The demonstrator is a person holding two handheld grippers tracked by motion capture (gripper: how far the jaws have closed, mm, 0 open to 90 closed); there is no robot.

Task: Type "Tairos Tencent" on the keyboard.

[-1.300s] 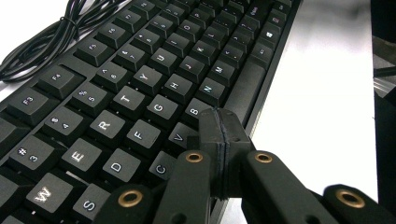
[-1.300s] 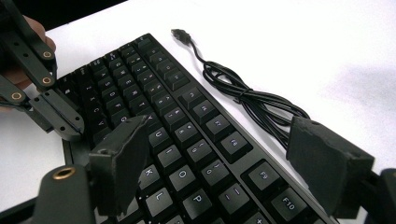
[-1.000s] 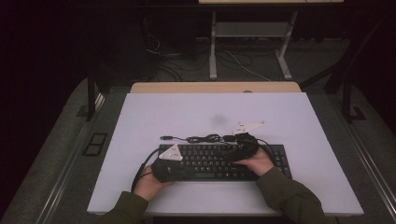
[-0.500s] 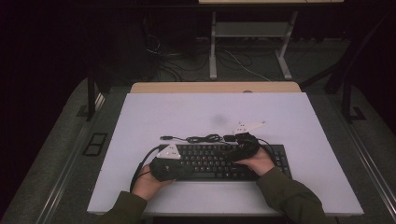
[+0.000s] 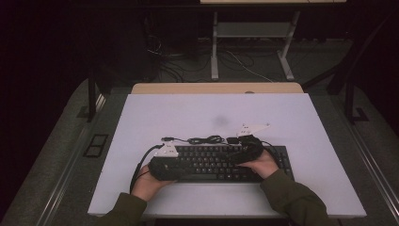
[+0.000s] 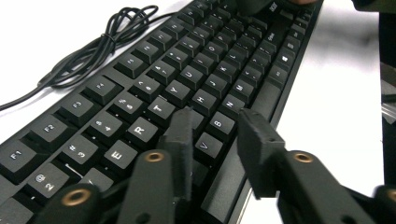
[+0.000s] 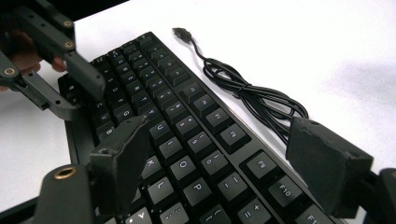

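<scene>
I am holding my left gripper (image 6: 212, 135) low over the keyboard (image 5: 221, 162), which is lying across the near middle of the table (image 5: 291, 117). Its jaws have just been opening; they are standing parted above the V and B keys with nothing between them. My right gripper (image 7: 224, 154) is gaping wide over the keys at the other end, holding nothing either. If I am dropping a jaw carelessly, it could be catching two keys at once or nudging the board askew. The right gripper view is showing the bundled cable (image 7: 252, 91) and its plug (image 7: 181, 32) beyond the keyboard; the left gripper view is letting me read the key legends.
</scene>
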